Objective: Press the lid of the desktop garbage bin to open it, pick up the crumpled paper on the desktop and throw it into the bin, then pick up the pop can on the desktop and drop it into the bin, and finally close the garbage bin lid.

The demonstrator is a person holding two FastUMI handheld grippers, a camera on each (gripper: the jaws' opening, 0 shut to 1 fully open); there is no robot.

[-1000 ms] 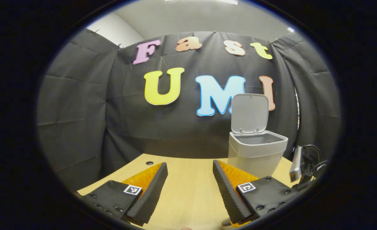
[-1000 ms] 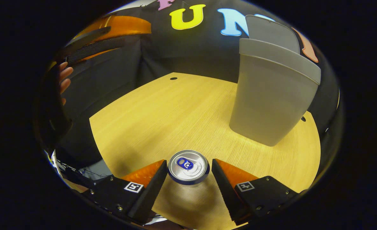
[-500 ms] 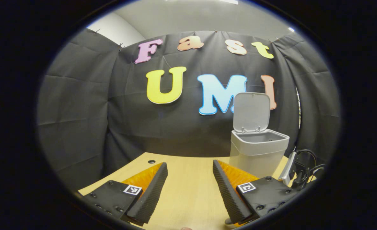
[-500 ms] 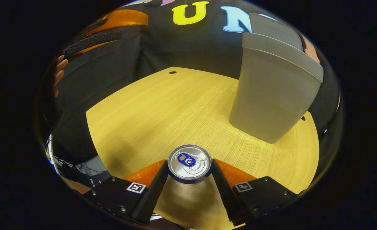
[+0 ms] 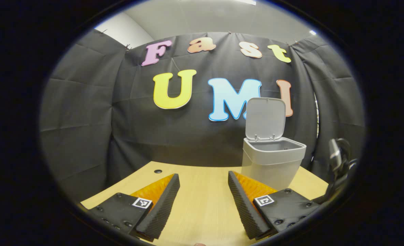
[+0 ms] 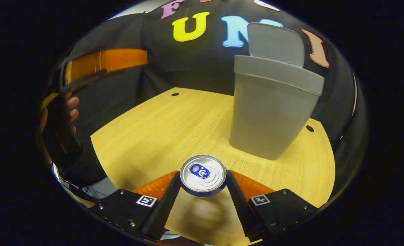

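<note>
In the right gripper view the right gripper [image 6: 203,176] sits at the bottom centre of the frame, its two fingers pressed against either side of the pop can [image 6: 203,175], clenched on it. The can stands upright, its silver top and pull tab facing the camera, with a shadow on the wooden desktop [image 6: 160,136] below it. The grey garbage bin [image 6: 273,106] stands in the upper right of the frame, its lid [image 6: 275,42] raised behind the opening. At the far left edge of this view the left gripper [image 6: 95,66] is held level above the desk edge, and a hand [image 6: 70,109] wraps its handle below.

In the left gripper view the left gripper [image 5: 203,194] points forward over the desktop [image 5: 202,212], jaws spread apart with nothing between them. The bin [image 5: 272,164] stands right of centre, lid [image 5: 265,118] upright against the black cloth, its mouth open. Crumpled paper cannot be made out
</note>
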